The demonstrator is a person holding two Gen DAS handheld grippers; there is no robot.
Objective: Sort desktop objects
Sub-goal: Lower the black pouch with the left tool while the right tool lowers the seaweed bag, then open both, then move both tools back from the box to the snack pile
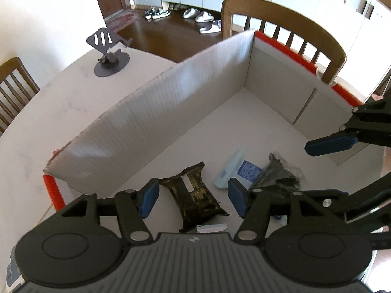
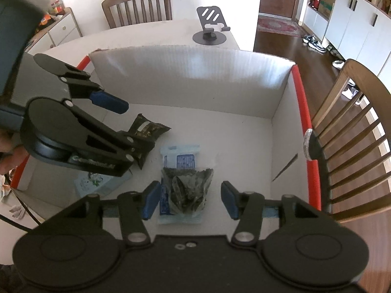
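White box (image 2: 190, 80) walls with red edging bound the packets; much floor beyond is bare. Both grippers' jaws are parted, seemingly untouched: left (image 1: 193, 196) over wrapper (image 1: 198, 195), right (image 2: 190, 199) over pouch (image 2: 188, 188).

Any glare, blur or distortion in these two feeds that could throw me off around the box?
Left wrist view: a bright sheen runs along the cardboard box wall, and fisheye bends its edges; the dark snack wrapper stays sharp. Right wrist view: glare on the far wall, window light washes out the top, the clear bag reads clearly, and the left gripper looms large.
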